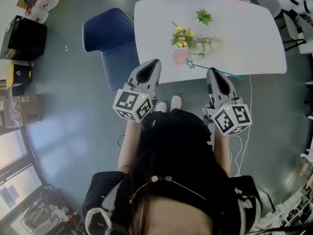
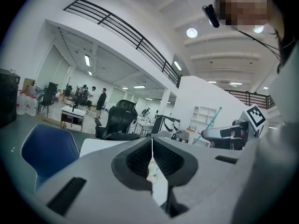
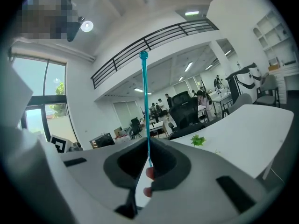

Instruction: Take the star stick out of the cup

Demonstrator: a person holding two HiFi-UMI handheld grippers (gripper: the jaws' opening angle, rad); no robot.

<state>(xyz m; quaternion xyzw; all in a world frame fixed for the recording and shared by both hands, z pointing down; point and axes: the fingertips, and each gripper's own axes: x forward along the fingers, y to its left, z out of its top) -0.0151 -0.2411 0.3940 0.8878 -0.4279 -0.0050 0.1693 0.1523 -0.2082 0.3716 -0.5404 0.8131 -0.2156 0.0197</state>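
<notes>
Right gripper (image 1: pixel 213 71): jaws clamped on the teal star stick (image 3: pixel 146 106), which crosses the jaw tips. The stick's star end lies just beside the pink cup (image 1: pixel 180 56), near the front edge of the white table (image 1: pixel 254 38). Left gripper (image 1: pixel 154 62): jaws pressed together, nothing between them, at the same edge. Flowers (image 1: pixel 183 37) lie behind the cup. A blue chair (image 1: pixel 105 33) stands to the left on grey floor.

A large open-plan office: a white table (image 1: pixel 254 38) and a blue chair (image 1: pixel 110 35) on grey floor in the head view's upper half. Mid-left in the left gripper view are black mesh office chairs (image 2: pixel 119 120), desks and standing people (image 2: pixel 101 101), with a railed mezzanine (image 2: pixel 131 34) above.
</notes>
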